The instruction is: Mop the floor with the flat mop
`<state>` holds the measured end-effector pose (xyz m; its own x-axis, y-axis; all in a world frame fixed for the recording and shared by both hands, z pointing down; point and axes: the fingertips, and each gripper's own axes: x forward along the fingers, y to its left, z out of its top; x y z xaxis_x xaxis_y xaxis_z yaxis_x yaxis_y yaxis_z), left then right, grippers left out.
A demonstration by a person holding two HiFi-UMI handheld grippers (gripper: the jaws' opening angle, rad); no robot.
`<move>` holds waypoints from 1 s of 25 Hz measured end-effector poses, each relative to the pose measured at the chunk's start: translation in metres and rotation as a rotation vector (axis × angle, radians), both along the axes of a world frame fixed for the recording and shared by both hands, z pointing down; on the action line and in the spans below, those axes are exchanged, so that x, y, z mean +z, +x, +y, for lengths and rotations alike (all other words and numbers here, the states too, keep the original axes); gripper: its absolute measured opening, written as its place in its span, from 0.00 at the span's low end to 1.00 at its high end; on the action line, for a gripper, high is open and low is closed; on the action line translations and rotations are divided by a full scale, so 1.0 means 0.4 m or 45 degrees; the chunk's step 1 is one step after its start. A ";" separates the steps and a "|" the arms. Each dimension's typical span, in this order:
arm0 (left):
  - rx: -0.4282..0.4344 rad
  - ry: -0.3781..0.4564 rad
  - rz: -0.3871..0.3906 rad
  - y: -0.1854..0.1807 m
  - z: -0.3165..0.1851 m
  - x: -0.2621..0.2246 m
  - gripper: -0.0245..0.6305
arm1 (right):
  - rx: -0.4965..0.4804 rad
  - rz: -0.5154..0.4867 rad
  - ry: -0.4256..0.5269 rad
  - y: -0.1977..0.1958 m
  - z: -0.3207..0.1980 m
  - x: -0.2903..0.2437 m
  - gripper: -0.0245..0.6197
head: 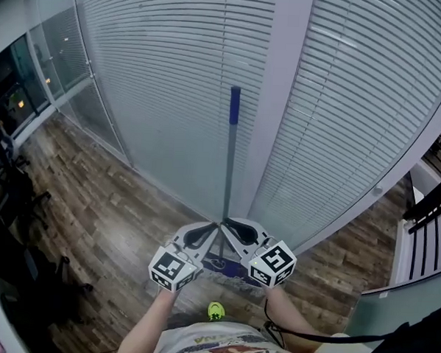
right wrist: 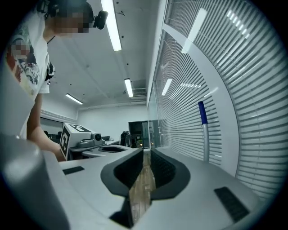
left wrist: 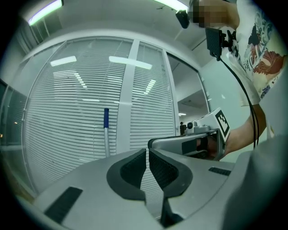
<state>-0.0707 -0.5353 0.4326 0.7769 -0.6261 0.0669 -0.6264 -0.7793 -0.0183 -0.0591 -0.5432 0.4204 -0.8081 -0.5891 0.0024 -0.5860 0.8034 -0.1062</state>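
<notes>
The flat mop stands upright against the blinds, a grey pole (head: 228, 172) with a blue grip (head: 234, 106) on top and a blue head (head: 230, 268) on the wooden floor. My left gripper (head: 212, 229) and right gripper (head: 230, 224) point at each other just in front of the pole's lower part, tips nearly meeting. Both are shut with nothing between the pads. In the left gripper view the left gripper (left wrist: 147, 155) has the pole (left wrist: 106, 134) off to its left. In the right gripper view the right gripper (right wrist: 147, 155) has the pole (right wrist: 205, 134) off to its right.
A glass wall with white blinds (head: 166, 81) and a white pillar (head: 280, 101) runs ahead. Dark chairs (head: 13, 198) stand at the left. A white bench with a dark rail (head: 425, 220) is at the right. A yellow-green object (head: 215, 310) lies by my feet.
</notes>
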 end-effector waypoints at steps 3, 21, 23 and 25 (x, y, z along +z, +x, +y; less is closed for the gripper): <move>-0.006 0.002 -0.011 0.008 -0.076 0.008 0.06 | 0.006 0.007 0.002 0.006 -0.075 0.004 0.09; 0.085 -0.027 -0.060 0.006 -0.491 0.083 0.07 | 0.240 0.059 -0.036 0.029 -0.475 0.046 0.16; 0.089 -0.029 -0.067 0.011 -0.537 0.090 0.11 | 0.257 0.072 -0.045 0.030 -0.512 0.052 0.18; 0.101 -0.036 -0.074 0.021 -0.583 0.098 0.15 | 0.282 0.083 -0.053 0.031 -0.551 0.058 0.19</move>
